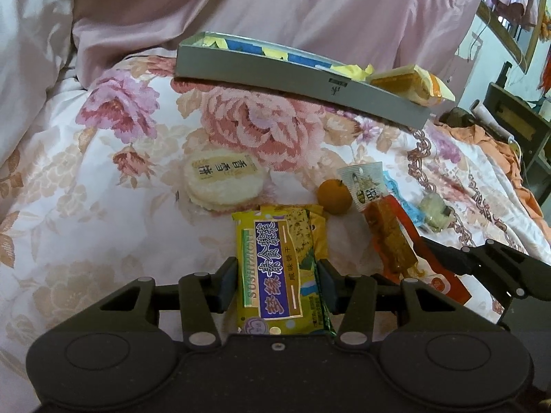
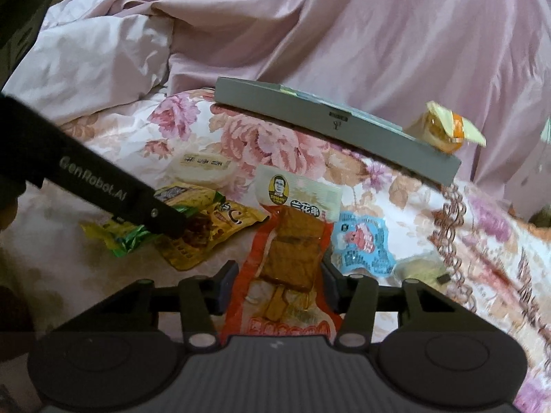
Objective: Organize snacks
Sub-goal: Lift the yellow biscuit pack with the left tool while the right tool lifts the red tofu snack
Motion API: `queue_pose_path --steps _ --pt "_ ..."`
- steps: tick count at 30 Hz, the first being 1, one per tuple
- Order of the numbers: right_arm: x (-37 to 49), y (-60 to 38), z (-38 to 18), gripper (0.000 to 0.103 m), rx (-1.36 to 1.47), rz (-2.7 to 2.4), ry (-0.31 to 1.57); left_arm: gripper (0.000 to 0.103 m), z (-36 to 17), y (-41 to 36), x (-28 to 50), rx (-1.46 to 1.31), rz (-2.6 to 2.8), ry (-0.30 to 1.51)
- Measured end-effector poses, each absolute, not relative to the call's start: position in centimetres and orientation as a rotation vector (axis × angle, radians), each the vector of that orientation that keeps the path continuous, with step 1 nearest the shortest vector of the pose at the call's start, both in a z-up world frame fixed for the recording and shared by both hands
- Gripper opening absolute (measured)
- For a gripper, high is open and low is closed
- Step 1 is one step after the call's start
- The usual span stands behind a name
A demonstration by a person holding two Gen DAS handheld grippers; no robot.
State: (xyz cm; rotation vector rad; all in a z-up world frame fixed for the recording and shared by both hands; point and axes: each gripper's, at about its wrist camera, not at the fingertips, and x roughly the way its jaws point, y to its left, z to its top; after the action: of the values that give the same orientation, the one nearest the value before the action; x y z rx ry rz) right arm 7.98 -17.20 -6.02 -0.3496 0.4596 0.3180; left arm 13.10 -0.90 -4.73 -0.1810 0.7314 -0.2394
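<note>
Yellow cracker pack (image 1: 280, 272) w/ purple label lies on the floral bedspread (image 1: 103, 179), gripped at both long edges by the left tool (image 1: 278, 284). Red tofu-skewer pack (image 2: 289, 258) sits between the right tool (image 2: 279, 282) fingers, pads pressed to its sides, so clenched on it too. Just beyond: round rice-cracker pack (image 1: 222, 184), small orange (image 1: 334, 197), blue wrapper (image 2: 363, 244), pale green sweet (image 1: 434, 212). Another yellow snack bag (image 2: 206, 230) lies partly under the left tool's arm in the right wrist view. Further back a shallow grey box (image 1: 296, 84) rests on the bed w/ blue & yellow packs inside, plus a yellow-orange wafer pack (image 1: 411, 84) at its right end. Pink duvet (image 1: 275, 7) bunched behind
</note>
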Motion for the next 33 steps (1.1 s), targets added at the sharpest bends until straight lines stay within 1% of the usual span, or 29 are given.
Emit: queue_pose_path --steps 10,22,33 --pt "6.9 -16.2 -6.2 0.055 -0.477 0.298 0.365 0.051 -4.5 -0.7 13.0 -0.197 -0.225 0.716" --pt "6.5 -16.2 -6.0 0.055 -0.514 0.281 0.303 0.051 -4.1 -0.5 12.7 -0.218 -0.219 0.683" --pt "6.3 -16.1 -5.5 0.056 -0.642 0.201 0.153 0.051 -2.9 -0.3 13.3 -0.213 -0.233 0.638"
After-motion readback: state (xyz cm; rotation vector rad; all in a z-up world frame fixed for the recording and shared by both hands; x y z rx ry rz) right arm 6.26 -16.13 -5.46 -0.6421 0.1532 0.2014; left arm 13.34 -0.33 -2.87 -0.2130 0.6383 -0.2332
